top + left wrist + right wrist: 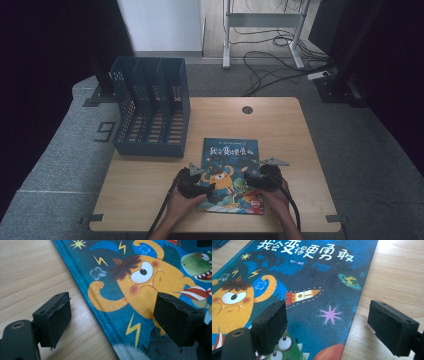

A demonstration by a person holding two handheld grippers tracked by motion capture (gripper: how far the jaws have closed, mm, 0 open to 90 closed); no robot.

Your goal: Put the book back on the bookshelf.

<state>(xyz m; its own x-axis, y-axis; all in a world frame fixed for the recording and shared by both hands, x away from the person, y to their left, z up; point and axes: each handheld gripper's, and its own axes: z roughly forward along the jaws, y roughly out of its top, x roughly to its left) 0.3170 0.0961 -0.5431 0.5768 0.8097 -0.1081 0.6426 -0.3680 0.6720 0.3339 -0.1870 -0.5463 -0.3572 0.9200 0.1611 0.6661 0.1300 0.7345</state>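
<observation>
Picture book (pixel 231 167) titled 我会变得更勇敢, left claw (pixel 112 320) spread, right claw (pixel 327 332) spread

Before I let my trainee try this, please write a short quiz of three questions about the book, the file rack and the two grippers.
1. True or false: the book lies flat on the table with its cover up.
2. Where does the file rack stand from the book? A. behind it to the left B. on top of it C. to its right
3. Fill in: each gripper, left gripper and right gripper, is ____ over one side edge of the book.

Key
1. True; the cartoon cover faces up.
2. A.
3. Open; in each gripper view one jaw stands above the cover and one above the bare wood, with nothing held.
</observation>
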